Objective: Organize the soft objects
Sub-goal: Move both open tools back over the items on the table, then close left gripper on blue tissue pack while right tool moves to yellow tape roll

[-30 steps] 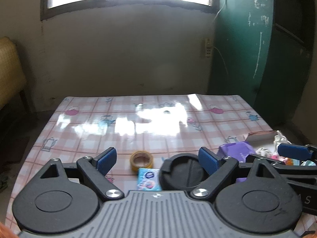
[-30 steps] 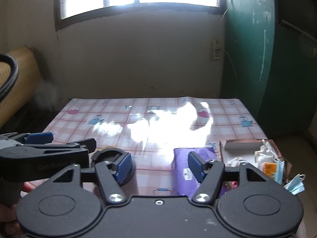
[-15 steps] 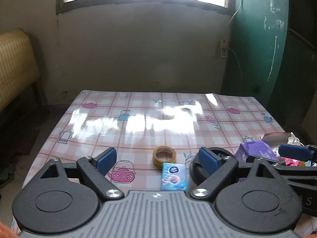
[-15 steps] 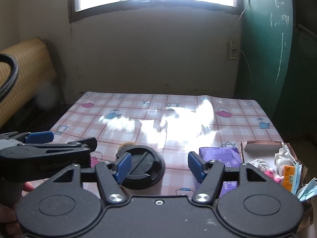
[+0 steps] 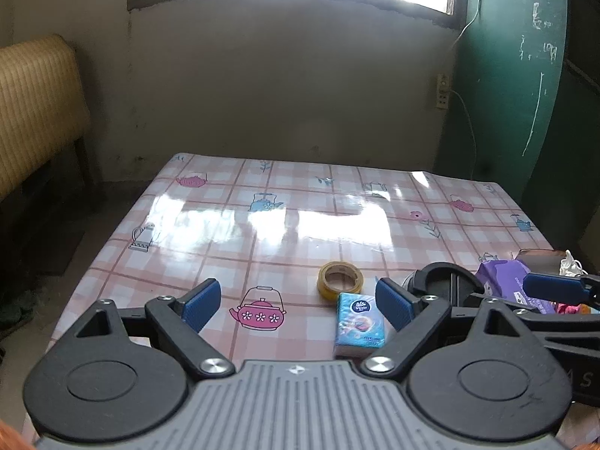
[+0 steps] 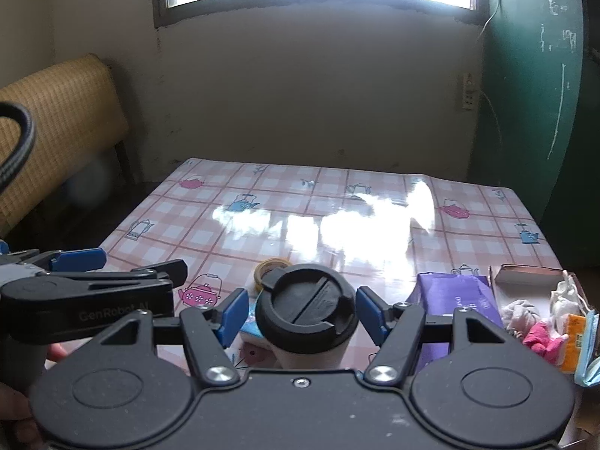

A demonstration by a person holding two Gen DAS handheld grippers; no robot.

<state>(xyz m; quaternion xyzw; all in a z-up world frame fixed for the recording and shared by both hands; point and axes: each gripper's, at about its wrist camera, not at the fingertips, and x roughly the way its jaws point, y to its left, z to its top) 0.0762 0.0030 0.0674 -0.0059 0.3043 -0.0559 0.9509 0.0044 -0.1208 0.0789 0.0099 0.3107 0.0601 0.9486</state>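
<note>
The left gripper (image 5: 297,303) is pointing forward and downward, its jaws standing wide apart with nothing pressed between the blue pads (image 5: 199,303). The right gripper (image 6: 302,314) is sitting just beside it at the same downward tilt, also spread open, its pads (image 6: 234,317) touching nothing. Each is showing in the other's view (the right one at the far right edge of the left wrist view, the left one at the left edge of the right wrist view). A hand (image 6: 17,393) is gripping the left gripper's handle, only partly visible.
</note>
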